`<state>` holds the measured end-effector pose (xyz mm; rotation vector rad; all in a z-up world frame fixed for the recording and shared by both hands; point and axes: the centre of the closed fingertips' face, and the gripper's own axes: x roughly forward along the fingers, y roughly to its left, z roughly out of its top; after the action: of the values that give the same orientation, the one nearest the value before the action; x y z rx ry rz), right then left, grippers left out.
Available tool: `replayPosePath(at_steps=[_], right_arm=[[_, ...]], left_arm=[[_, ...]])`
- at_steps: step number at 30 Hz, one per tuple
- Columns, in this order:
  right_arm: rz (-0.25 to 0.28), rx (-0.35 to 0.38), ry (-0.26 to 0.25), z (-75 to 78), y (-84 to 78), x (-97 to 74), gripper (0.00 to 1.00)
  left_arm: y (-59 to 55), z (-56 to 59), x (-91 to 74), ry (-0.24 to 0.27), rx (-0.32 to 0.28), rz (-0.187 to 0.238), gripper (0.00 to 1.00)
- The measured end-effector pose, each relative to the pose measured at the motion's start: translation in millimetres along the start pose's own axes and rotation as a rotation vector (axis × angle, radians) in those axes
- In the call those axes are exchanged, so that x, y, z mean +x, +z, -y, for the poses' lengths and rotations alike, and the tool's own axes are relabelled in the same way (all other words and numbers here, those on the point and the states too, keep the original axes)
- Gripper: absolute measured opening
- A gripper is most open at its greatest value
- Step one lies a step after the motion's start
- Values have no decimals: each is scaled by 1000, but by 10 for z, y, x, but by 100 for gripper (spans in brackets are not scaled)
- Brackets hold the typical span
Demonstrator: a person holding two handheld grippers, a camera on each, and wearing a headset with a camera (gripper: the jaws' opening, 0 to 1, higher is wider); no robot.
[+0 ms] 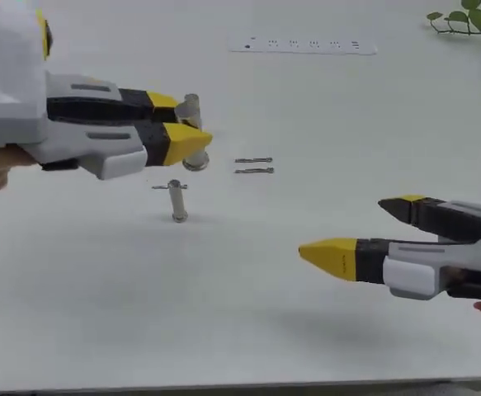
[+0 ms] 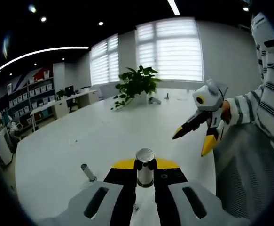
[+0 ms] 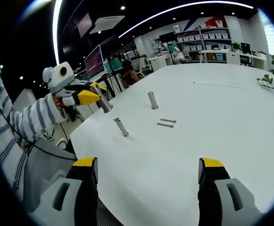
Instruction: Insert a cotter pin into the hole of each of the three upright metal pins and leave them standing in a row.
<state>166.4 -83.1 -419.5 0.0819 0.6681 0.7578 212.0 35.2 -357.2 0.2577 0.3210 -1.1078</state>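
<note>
White table; left claw aloft, apparently around pin.

Yellow-tipped black left claw; silver metal pin; white table; striped sleeve.

A long white table stands in a bright open office. A white power strip lies toward its far edge, near a leafy potted plant. Windows with slatted blinds glow on one wall, shelving lines another, and a curved ceiling light strip runs overhead.
</note>
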Motion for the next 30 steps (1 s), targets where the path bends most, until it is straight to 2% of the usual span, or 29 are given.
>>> replayPosePath(at_steps=[4,6,7,16,20,30], right_arm=[[2,4,3,7,-6,-4,87],[3,5,4,6,-10,-5,87],[1,4,3,9,-15,-6,87],[-2,4,-2,28,-37,-20,86],[-10,10,-1,26,-61,-24,85],[-12,18,-8,40,-92,-33,86]], left_arm=[[-69,220,99,-29,-2,-26,9],[-125,260,150,-41,-5,-38,9],[-133,346,180,-46,-1,-46,9],[-334,573,313,-92,3,-102,9],[-388,636,371,-98,8,-114,9],[-543,700,493,-112,18,-150,9]])
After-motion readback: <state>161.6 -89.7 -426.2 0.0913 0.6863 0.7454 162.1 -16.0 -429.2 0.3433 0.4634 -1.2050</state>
